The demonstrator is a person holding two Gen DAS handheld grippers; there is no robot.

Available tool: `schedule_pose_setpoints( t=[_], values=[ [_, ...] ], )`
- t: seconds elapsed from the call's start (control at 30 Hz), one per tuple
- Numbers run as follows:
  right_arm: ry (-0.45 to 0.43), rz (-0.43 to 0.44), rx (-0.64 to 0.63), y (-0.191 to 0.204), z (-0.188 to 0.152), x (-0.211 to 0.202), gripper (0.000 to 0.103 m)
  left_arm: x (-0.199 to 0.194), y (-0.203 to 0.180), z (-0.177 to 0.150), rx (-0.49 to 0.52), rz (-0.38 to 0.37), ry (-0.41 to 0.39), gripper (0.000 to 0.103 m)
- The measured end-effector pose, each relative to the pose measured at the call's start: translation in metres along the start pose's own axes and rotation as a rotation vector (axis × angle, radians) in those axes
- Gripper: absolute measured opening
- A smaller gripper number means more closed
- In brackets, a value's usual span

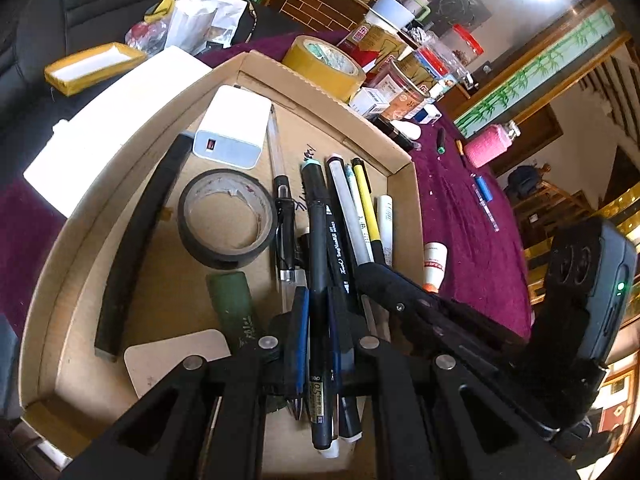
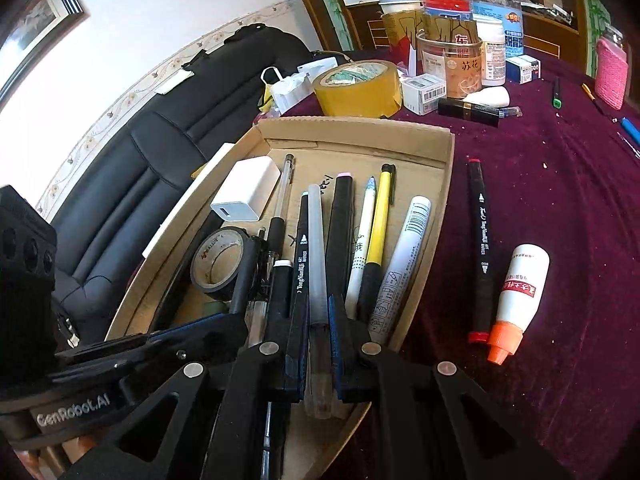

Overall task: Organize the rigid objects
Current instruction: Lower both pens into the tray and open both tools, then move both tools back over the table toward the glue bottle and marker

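Gripping a black pen (image 1: 319, 280) lengthwise, left tongs (image 1: 318, 312) over cardboard tray (image 1: 404, 184), right tongs (image 2: 319, 320) clenched on frosted pen (image 2: 318, 248)

- Left wrist cam: sits just behind the left gripper (image 1: 318, 320), tilted steeply down, very near the cardboard tray (image 1: 400, 142); far side shows worktop (image 1: 472, 216) clutter and room wall.
- Right wrist cam: same mount on the right gripper (image 2: 319, 320), similar downward tilt, close over the tray's right part; black sofa (image 2: 132, 168) at left.
- Overlap: tray, pen row, black tape roll (image 1: 227, 219), white charger (image 1: 232, 126), yellow tape roll (image 1: 326, 66), white glue bottle (image 2: 520, 292).
- Each cam sees the other gripper at frame edge.
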State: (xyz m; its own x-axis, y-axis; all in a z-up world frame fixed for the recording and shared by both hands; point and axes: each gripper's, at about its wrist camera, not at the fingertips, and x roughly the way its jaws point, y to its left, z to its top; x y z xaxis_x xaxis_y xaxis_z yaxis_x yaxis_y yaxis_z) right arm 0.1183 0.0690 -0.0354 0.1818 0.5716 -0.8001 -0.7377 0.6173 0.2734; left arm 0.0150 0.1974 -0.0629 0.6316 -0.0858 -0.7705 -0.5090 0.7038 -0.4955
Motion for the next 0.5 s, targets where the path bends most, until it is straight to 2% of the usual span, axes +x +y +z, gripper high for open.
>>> schedule_pose_setpoints(
  t=[0.1,0.37,0.5],
  values=[
    [0.003,0.000,-0.001,-0.0007,0.0006,0.0006,0.010,0.0110,0.0055,0.0027,-0.043,-0.007,0.039,0.009],
    [0.016,0.011,-0.003,0.0000,0.0017,0.0010,0.011,0.0108,0.0057,0.0026,-0.062,-0.011,0.034,0.009],
    [0.023,0.037,0.004,-0.0024,0.0040,0.0022,0.017,0.0079,0.0041,0.0030,-0.050,-0.007,0.031,0.010]
  ],
)
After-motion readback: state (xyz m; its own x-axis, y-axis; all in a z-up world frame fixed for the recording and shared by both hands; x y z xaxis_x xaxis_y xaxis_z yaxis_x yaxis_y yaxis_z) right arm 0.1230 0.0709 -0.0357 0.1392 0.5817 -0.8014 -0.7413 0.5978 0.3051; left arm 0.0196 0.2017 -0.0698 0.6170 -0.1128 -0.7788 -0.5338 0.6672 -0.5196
